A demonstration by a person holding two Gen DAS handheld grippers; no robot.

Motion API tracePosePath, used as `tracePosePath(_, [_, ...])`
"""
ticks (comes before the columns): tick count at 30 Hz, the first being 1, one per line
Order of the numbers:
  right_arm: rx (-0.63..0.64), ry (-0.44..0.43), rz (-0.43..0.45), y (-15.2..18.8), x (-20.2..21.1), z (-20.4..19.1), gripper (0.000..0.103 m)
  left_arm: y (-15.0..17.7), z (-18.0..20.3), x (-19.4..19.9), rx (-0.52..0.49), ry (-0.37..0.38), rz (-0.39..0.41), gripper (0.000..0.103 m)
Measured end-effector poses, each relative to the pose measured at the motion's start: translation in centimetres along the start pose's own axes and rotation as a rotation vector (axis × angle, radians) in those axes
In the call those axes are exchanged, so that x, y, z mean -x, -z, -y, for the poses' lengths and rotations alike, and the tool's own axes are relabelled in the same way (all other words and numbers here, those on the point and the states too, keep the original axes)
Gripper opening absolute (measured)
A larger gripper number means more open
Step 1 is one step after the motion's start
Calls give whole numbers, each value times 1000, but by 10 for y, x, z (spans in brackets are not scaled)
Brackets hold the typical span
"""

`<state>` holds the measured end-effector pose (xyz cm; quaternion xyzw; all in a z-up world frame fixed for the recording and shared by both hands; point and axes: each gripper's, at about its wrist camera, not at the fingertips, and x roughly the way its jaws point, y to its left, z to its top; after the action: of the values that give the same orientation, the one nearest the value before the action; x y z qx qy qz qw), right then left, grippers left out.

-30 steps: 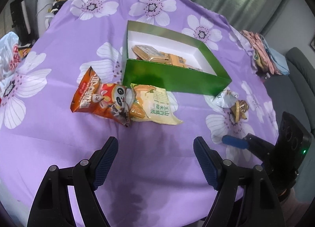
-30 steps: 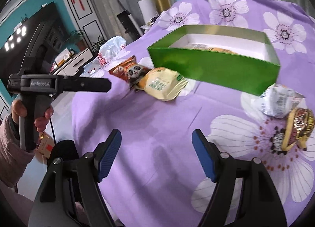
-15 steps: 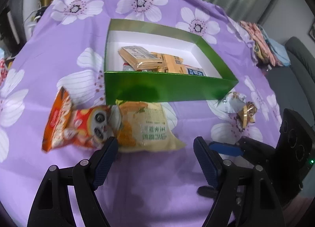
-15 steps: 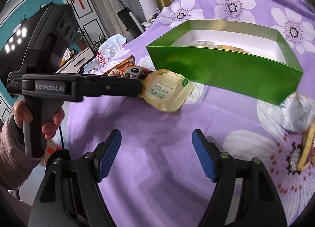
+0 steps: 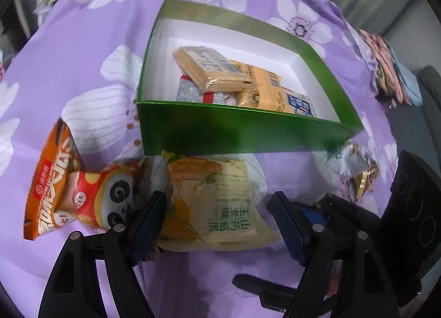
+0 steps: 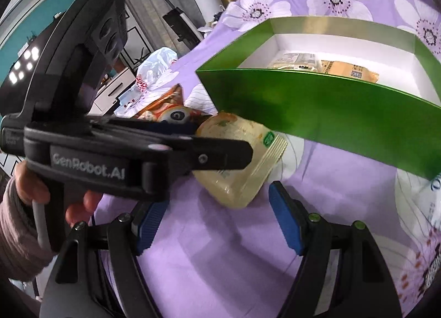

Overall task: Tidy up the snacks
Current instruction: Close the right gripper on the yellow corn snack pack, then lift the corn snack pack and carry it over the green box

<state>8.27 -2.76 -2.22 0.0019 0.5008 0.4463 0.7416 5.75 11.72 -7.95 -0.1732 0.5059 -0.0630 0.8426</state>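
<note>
Purple floral cloth point(image 5: 91, 42) over a tabletop, seen from two hand-held grippers angled downward. Near the middle, an open green box point(image 5: 234, 133) with a white interior, already containing several flat tan snack packets point(image 5: 220, 75) stacked over a grey one. Just in front of the box's near wall, touching it, a pale yellow corn snack packet point(image 5: 220, 205) with green lettering, lying flat on the cloth. Beside it to the left and overlapping its edge, an orange panda-print snack bag point(image 5: 74, 191). To the right of the box's near corner, a small silvery wrapper point(image 5: 347, 163) with a gold-wrapped sweet point(image 5: 365, 180) against it. Left gripper point(image 5: 217, 224) spread wide over the yellow packet, blue pads on either side of it and not pressing, nothing held. Right gripper point(image 6: 217, 218) likewise wide and empty, low over bare cloth just short of the same packet's corner. In the right wrist view, the left gripper's black body crossing the left half of the picture, gripped by a hand point(image 6: 35, 194) in a pinkish knit sleeve point(image 6: 16, 235). Folded patterned fabrics point(image 5: 386, 69) at the far right edge of the tabletop.
</note>
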Motion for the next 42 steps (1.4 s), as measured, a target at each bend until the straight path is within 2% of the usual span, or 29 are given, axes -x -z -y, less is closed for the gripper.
tracePosePath(4, [-19,-14,-34,-5,-10,3,73,3,-3,0,15,-2,-7,56])
tracePosePath(8, [-25,-10,-48,-6,-12,4,52,7,-6,1,24,-5,-4,47])
tracePosePath(12, [-19,13,-57,-4,-10,3,40,11,1,3,3,-25,6,45])
tracePosePath(19, [6,29,-39,3,4,1,31,22,15,13,-10,-16,13,45])
tracePosePath(23, [1,27,-12,10,20,1,31,29,34,21,-49,-22,22,45])
tracePosePath(37, [10,106,94,38,94,-2,31,47,101,44,-165,11,66,45])
tracePosePath(42, [22,117,128,42,108,-5,31,51,119,53,-200,-1,84,45])
